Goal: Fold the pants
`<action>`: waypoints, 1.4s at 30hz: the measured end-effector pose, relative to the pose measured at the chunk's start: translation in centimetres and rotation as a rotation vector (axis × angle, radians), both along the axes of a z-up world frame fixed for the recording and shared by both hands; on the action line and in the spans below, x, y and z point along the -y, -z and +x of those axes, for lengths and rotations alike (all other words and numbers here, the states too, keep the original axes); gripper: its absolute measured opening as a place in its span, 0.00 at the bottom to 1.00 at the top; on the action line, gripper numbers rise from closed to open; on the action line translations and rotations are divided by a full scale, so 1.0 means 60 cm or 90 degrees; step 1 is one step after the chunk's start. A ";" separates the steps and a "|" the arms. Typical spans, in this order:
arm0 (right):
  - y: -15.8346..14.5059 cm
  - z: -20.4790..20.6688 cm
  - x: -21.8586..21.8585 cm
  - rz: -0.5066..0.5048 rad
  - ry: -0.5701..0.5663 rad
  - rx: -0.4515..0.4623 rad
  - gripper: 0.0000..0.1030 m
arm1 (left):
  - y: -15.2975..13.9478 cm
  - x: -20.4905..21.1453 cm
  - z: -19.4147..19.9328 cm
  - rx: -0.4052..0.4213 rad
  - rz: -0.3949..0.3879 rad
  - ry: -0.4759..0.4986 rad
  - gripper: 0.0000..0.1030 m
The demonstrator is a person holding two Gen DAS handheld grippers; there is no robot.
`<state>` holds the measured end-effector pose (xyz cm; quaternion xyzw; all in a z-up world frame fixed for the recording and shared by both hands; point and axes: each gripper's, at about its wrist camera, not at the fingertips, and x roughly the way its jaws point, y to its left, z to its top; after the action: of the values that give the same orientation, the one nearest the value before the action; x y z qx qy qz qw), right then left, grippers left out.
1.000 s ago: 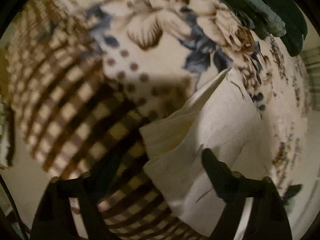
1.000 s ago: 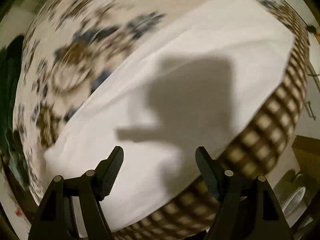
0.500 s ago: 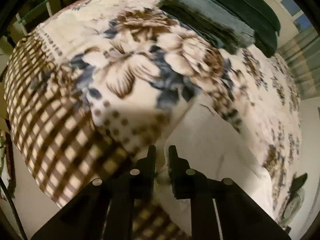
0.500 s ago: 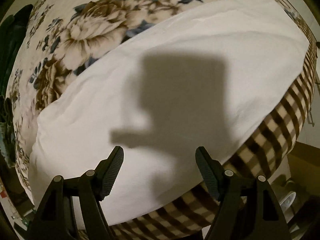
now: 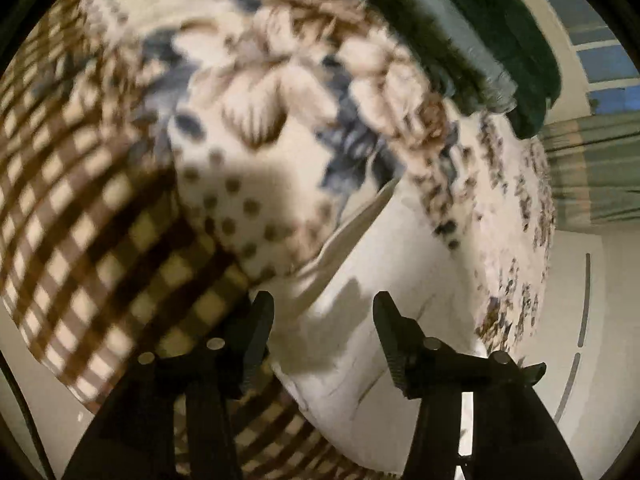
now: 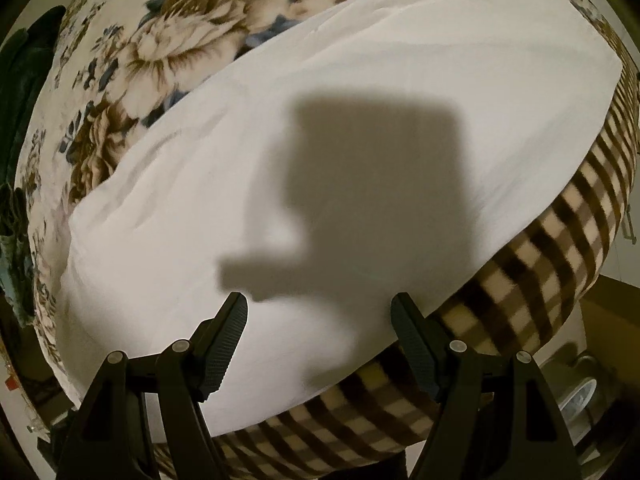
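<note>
The left gripper point(image 5: 322, 330) was clamped on a corner of the pants point(image 5: 372, 288) half a second ago; its jaws have just been opening, and the cloth now lies loose below them, pinched by neither pad. The gripper has also drawn back a little from the fold, and the view is blurred with that motion. The right gripper point(image 6: 320, 330) has slid across the cloth and now hangs released, jaws wide, holding nothing, with its shadow falling on the fabric.

The pants point(image 6: 340, 140) are white and lie flat on the blanket point(image 6: 168, 52), along its checked edge, in one long band. By the left gripper a flap stands slightly raised where the cloth is doubled. I take that corner to have been set down on purpose, to finish one fold, and the right gripper to be waiting above the smooth stretch for its next hold. A pile of dark green cloth point(image 5: 472, 36) sits at the blanket's far corner, well apart.
</note>
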<state>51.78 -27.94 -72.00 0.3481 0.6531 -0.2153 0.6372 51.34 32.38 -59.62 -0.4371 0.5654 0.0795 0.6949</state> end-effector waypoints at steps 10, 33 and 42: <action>0.013 0.006 0.007 0.007 -0.010 0.004 0.74 | -0.056 0.062 -0.013 0.112 0.050 0.022 0.31; 0.024 0.011 0.008 0.032 -0.009 0.016 0.75 | -0.039 0.101 0.020 0.056 0.281 0.128 0.09; -0.022 -0.022 -0.002 0.081 0.007 0.043 0.74 | -0.034 0.079 0.065 0.035 0.348 0.170 0.09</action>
<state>50.47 -27.84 -70.70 0.3986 0.6418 -0.1653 0.6340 55.27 27.64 -57.61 -0.1576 0.5566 0.1245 0.8062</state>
